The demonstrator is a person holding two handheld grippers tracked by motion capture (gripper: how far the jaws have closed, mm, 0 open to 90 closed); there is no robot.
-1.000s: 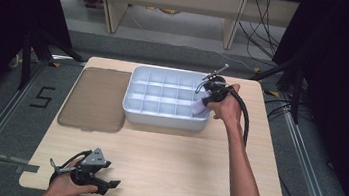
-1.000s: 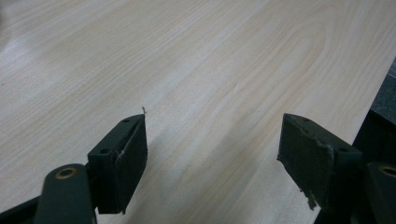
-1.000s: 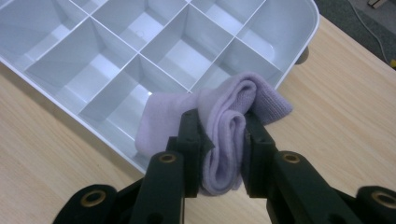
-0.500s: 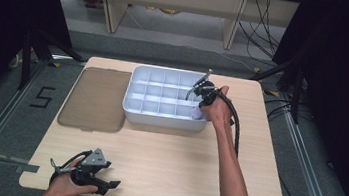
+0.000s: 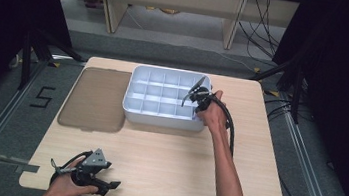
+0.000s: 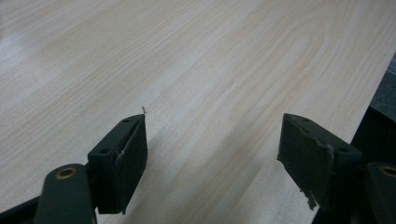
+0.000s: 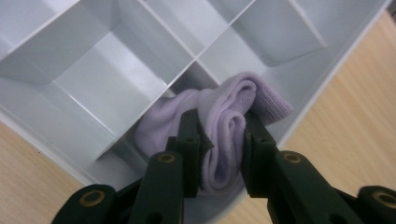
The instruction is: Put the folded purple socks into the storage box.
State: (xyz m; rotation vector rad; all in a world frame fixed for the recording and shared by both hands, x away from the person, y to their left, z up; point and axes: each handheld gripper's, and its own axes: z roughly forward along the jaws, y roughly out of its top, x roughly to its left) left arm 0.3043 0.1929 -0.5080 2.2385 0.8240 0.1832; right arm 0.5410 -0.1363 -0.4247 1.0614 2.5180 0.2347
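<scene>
Wood table [image 5: 164, 162] on grey floor [image 5: 3, 122], shelving behind. Right gripper [image 7: 220, 140] clamps a lilac cloth [image 7: 224, 112] in the tray's [image 5: 160, 119] corner compartment. Left gripper [image 6: 212, 154], jaws apart, rests near the table's front edge.

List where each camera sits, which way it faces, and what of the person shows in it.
High view: above the person's side, facing forward and down on the table; both forearms, left gripper, right gripper.
Left gripper view: on the left gripper, facing bare tabletop; its open jaws.
Right gripper view: on the right gripper, facing into the divided tray; jaws shut on a lilac sock.
Shared: the tray and table appear in high and right gripper views.
</scene>
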